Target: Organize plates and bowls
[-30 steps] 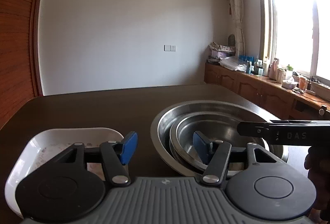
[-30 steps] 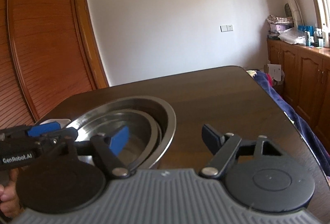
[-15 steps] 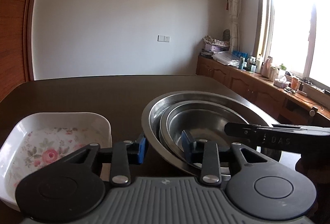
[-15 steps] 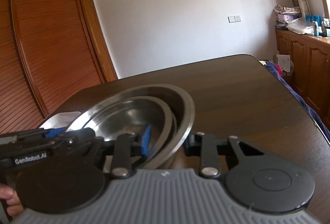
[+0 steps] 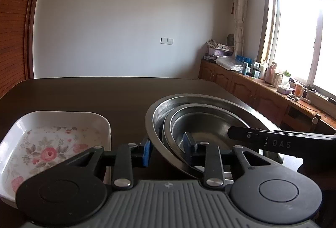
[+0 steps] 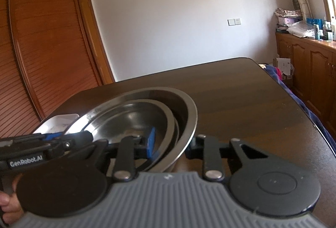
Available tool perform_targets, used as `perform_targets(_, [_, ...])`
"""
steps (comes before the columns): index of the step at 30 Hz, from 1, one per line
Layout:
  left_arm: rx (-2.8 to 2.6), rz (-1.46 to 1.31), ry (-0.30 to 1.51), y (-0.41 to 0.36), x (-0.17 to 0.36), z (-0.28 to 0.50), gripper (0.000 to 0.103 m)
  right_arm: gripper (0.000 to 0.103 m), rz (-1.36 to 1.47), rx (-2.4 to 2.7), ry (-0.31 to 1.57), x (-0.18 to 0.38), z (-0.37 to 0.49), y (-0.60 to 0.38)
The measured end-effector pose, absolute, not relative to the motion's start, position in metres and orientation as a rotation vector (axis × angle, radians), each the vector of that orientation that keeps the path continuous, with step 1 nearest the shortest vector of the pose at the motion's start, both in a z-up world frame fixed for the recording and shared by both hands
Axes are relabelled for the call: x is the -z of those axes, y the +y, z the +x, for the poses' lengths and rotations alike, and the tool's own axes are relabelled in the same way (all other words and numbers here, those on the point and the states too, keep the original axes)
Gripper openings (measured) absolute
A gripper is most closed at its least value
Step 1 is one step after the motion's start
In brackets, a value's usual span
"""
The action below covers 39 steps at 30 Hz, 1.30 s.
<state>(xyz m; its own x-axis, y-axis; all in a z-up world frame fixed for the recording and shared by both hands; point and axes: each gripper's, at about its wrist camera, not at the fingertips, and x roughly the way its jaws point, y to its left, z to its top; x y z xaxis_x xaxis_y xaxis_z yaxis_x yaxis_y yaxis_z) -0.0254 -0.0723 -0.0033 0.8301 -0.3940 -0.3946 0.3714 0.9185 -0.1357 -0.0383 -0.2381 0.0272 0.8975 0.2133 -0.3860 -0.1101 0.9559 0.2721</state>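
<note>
I pinch both grippers, left gripper and right gripper, on opposite rims of the nested stainless-steel bowls to lift them level.

Left wrist view: near rim of the bowls at 6 o'clock hidden behind the left gripper body; the right gripper crosses them at 3 o'clock and its far part is cut by the frame edge. Dish cut at 9 o'clock, its near corner behind the gripper disc. Countertop bottles at 2 o'clock too small to identify; window blown out.

Right wrist view: bowl rim blurred; its base hidden behind the gripper body. Hand at 8 o'clock cut by the edge. Dish at 9 o'clock mostly hidden behind the bowls.
</note>
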Motion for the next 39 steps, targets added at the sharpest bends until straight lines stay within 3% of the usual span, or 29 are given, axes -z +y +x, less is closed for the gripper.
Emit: perform_targets(39, [0.229,-0.075,0.296,0.020,-0.052,-0.049,0.062,0.028,0.187,-0.330,0.341,-0.057,-0.025,-0.187])
